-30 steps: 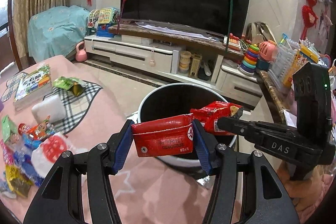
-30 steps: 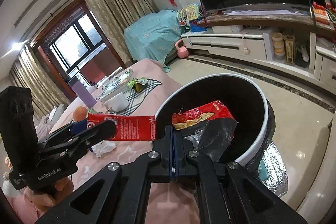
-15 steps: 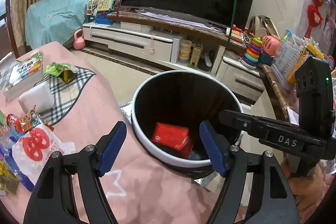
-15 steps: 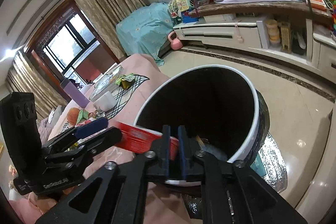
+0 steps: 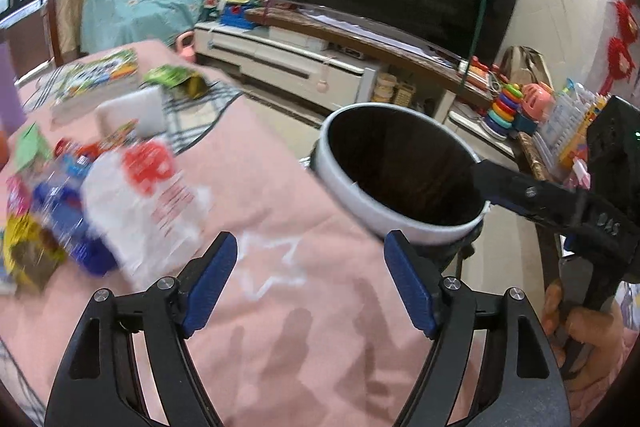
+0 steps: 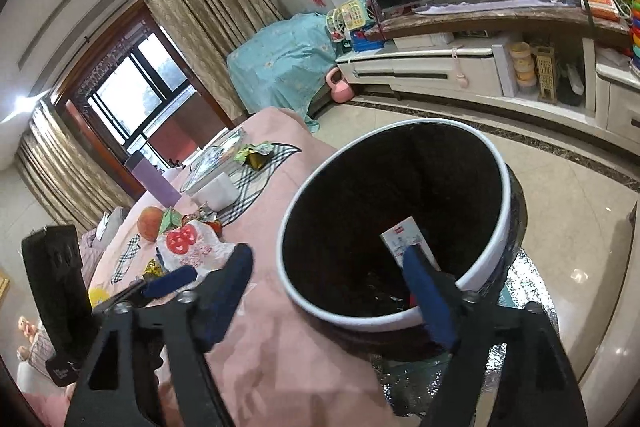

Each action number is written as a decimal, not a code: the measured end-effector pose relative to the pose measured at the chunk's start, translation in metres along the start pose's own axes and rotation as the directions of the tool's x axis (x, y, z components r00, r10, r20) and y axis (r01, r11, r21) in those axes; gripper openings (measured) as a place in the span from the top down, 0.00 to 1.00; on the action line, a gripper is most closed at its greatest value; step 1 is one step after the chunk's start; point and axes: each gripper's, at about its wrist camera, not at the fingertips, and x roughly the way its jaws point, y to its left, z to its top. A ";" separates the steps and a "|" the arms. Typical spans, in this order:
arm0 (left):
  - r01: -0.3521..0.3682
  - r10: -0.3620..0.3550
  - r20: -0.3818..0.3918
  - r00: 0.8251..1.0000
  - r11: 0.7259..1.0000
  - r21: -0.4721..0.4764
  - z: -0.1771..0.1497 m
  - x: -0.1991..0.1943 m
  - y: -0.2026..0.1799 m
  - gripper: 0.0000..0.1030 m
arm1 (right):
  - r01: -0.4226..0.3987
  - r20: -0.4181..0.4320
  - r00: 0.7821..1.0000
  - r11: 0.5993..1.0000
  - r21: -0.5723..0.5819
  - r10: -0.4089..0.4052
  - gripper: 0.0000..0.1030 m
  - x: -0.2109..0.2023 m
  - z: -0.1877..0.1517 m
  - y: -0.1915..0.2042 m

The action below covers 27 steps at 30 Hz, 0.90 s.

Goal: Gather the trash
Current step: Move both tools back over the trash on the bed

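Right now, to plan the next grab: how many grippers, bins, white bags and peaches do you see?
Grippers: 2 (left gripper, right gripper; jaws of both have just been opening, holding nothing)
Bin: 1
White bag: 1
Peach: 1
Total: 5

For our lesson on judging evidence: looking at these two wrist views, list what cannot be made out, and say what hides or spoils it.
- Bottom of the black bin with white rim, left wrist view: too dark, nothing visible inside.
- Heap of coloured snack wrappers on the pink cloth, left wrist view: motion blur, print unreadable.
- White printed card in the bin, right wrist view: lower end behind the right hand-held gripper.
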 end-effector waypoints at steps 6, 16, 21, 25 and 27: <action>-0.045 0.046 0.005 0.999 0.997 -0.065 -0.022 -0.022 0.031 0.24 | -0.005 0.005 1.000 1.000 -0.014 0.005 0.07 0.003 -0.013 0.021; -0.129 0.133 0.010 0.991 0.977 -0.170 -0.052 -0.051 0.084 0.24 | -0.028 -0.026 0.999 0.999 -0.039 0.027 0.05 0.017 -0.033 0.058; -0.159 0.165 0.009 0.986 0.962 -0.221 -0.063 -0.060 0.106 0.24 | -0.040 -0.053 0.998 0.995 -0.088 0.035 0.05 0.026 -0.044 0.082; -0.179 0.186 0.005 0.983 0.950 -0.258 -0.068 -0.066 0.123 0.24 | -0.054 -0.075 0.996 0.992 -0.114 0.045 0.05 0.035 -0.053 0.096; -0.182 0.191 0.003 0.982 0.944 -0.273 -0.070 -0.068 0.129 0.24 | -0.060 -0.083 0.995 0.990 -0.125 0.050 0.05 0.039 -0.057 0.103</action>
